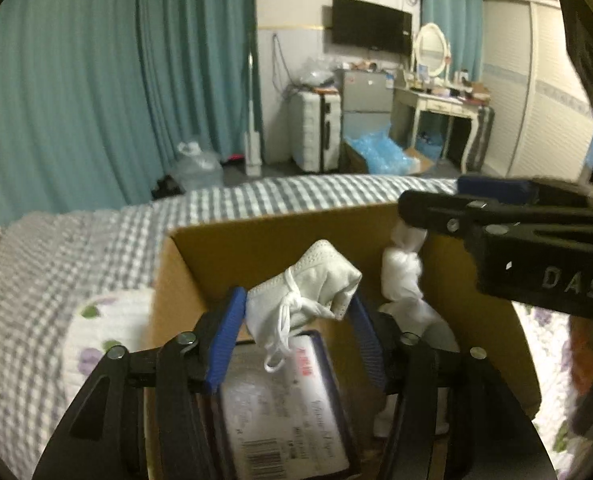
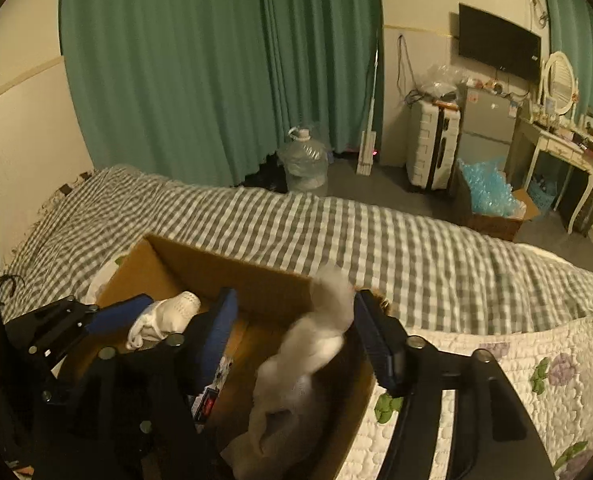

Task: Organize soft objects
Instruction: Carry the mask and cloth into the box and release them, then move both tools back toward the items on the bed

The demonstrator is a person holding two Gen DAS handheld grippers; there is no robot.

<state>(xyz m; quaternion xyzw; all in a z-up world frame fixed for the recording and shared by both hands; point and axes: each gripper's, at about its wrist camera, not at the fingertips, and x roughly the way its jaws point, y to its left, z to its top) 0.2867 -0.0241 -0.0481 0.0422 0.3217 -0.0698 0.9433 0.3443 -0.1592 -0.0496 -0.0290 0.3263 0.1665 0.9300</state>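
An open cardboard box sits on the bed; it also shows in the right wrist view. My left gripper is over the box with a folded white face mask between its blue fingers. The mask also shows in the right wrist view. My right gripper is open wide over the box. A white cloth, blurred, hangs against its right finger and drops into the box. The same cloth shows in the left wrist view under the right gripper.
A flat printed packet lies in the box bottom. The box rests on a grey checked bedspread beside a white floral quilt. Beyond the bed are a water jug, suitcase, fridge and dressing table.
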